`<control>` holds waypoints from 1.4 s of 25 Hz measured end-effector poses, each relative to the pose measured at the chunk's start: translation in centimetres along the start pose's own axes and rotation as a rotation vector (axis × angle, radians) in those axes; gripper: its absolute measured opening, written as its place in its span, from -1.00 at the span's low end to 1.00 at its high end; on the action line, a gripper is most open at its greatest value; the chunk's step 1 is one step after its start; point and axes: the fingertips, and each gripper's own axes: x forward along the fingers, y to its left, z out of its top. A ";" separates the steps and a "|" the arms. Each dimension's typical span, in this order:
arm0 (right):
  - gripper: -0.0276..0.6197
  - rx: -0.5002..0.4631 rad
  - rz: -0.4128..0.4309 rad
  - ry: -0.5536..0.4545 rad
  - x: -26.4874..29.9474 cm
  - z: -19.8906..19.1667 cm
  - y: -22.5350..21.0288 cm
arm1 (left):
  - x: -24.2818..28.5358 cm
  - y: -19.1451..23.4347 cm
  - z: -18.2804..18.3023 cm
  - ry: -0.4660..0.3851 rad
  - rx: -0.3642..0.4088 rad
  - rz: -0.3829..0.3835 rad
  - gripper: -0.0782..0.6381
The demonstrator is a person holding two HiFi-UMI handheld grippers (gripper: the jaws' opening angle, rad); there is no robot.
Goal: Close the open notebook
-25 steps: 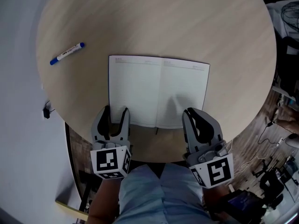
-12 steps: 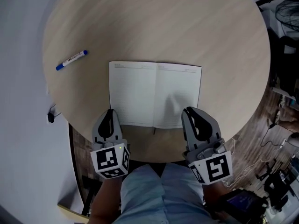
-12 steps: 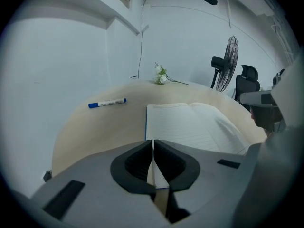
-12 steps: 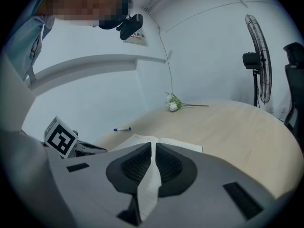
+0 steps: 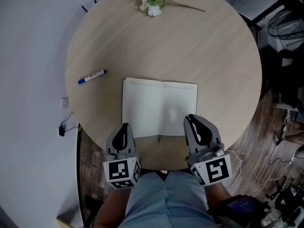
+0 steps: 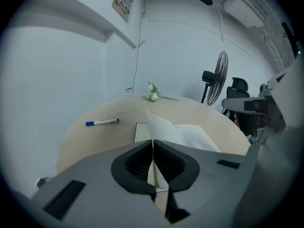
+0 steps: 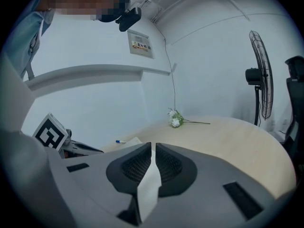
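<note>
Head view: open notebook (image 5: 160,109) mid-frame on table (image 5: 190,42), seemingly flat. Only the gripper views show contact. Left gripper (image 6: 153,144), jaws just closing, apparently pinches a lifted page (image 6: 164,126). Right gripper (image 7: 153,147) clamps white paper (image 7: 148,186).

Round wood table (image 5: 209,56). Blue-capped marker (image 5: 92,76) lies on its left side. White flower sprig (image 5: 151,3) at far edge. Standing fan (image 6: 216,77) & black chair (image 6: 239,87) behind the table. Cables (image 5: 285,25) on floor, right.

notebook (image 5: 159,109) open | pen (image 5: 92,76) left | left hand-held gripper (image 5: 124,128), right hand-held gripper (image 5: 191,121) seemingly gripping near edge
</note>
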 end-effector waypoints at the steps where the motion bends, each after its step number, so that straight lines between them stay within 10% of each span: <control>1: -0.76 -0.007 0.001 -0.011 -0.3 0.6 0.2 | -0.5 -0.5 0.5 -0.008 0.003 -0.010 -0.71; 35: -0.76 0.022 -0.157 -0.107 -8.5 2.6 -5.3 | -2.8 -16.3 4.2 -0.043 0.049 -0.350 -0.70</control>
